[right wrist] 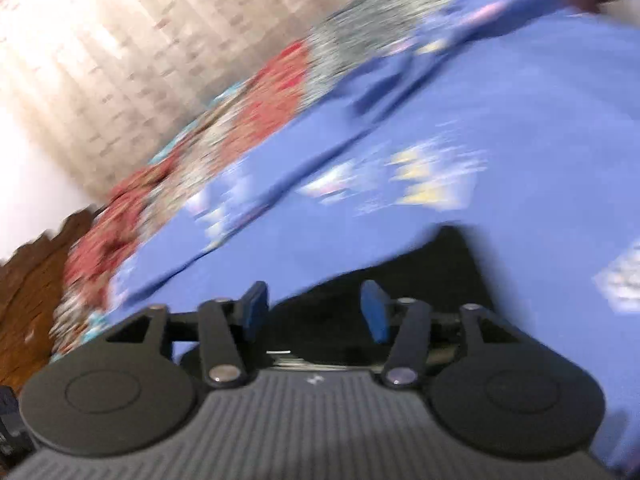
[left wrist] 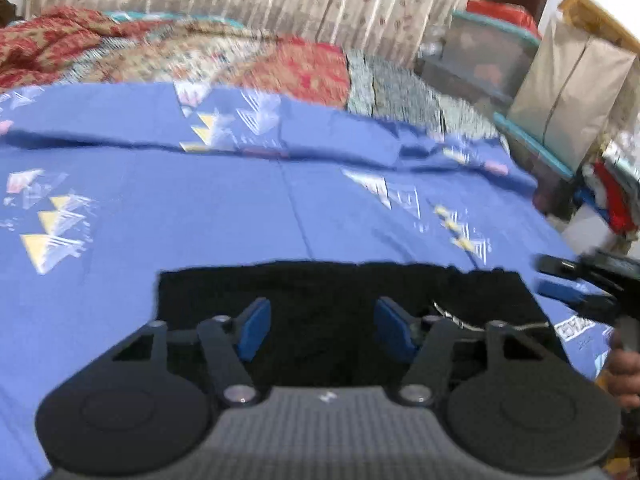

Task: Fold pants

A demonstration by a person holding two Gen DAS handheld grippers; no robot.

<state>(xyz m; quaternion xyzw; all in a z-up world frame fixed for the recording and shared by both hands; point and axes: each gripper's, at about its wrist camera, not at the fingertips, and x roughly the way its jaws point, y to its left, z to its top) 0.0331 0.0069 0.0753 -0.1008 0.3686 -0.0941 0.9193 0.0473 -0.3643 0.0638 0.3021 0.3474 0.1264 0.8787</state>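
Pants (left wrist: 344, 312): black, lying flat as a compact dark rectangle on the blue sheet (left wrist: 200, 200), near the bed's front edge. Your left gripper (left wrist: 320, 328) sits directly over the pants, jaws spread, nothing between them. Your right gripper (right wrist: 314, 310) is at the pants' right side, tilted hard, jaws also spread and empty; from the left view it shows just beside the right edge of the pants. Both views are smeared, the right one badly, so fold layers in the pants can't be read. Judgement: they look well along, perhaps one fold short. Risks: pinching only the top layer of the pants, which would peel it open; catching sheet along with the pants where the edge is hard to see against shadow; a tilted right grab skewing the edge.
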